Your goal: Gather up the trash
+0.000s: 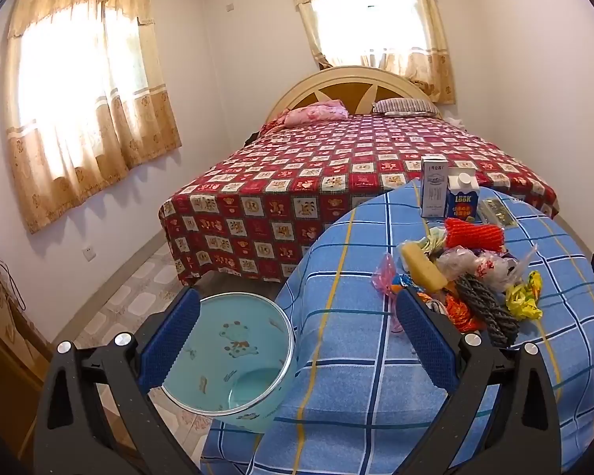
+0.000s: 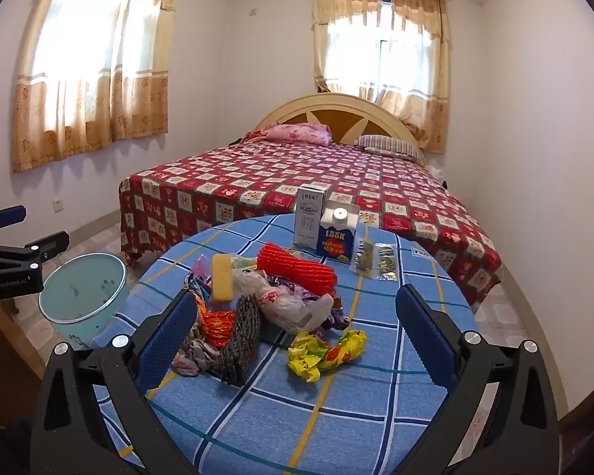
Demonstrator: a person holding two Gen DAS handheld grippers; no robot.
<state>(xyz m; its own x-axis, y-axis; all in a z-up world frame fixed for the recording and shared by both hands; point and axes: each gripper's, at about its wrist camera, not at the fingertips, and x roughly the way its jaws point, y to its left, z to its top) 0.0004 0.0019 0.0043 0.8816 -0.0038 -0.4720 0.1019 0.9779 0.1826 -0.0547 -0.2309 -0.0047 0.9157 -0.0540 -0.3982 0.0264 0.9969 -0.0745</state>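
Observation:
A heap of trash lies on the blue checked table [image 2: 336, 415]: a yellow wrapper [image 2: 324, 352], a dark knitted piece [image 2: 243, 336], a clear plastic bag [image 2: 293, 308], an orange net [image 2: 297, 273] and a yellow sponge [image 2: 222, 277]. The heap also shows in the left wrist view [image 1: 463, 277]. A light blue bin [image 1: 233, 356] stands left of the table; it also shows in the right wrist view [image 2: 85, 295]. My left gripper [image 1: 297, 340] is open and empty, between bin and heap. My right gripper [image 2: 293, 340] is open and empty, just short of the heap.
Two cartons, a white one [image 2: 311, 219] and a blue one [image 2: 336, 237], and a foil packet [image 2: 376, 263] stand at the table's far side. A bed with a red checked cover [image 2: 336, 182] is behind the table. A wooden cabinet [image 1: 8, 340] stands at the left.

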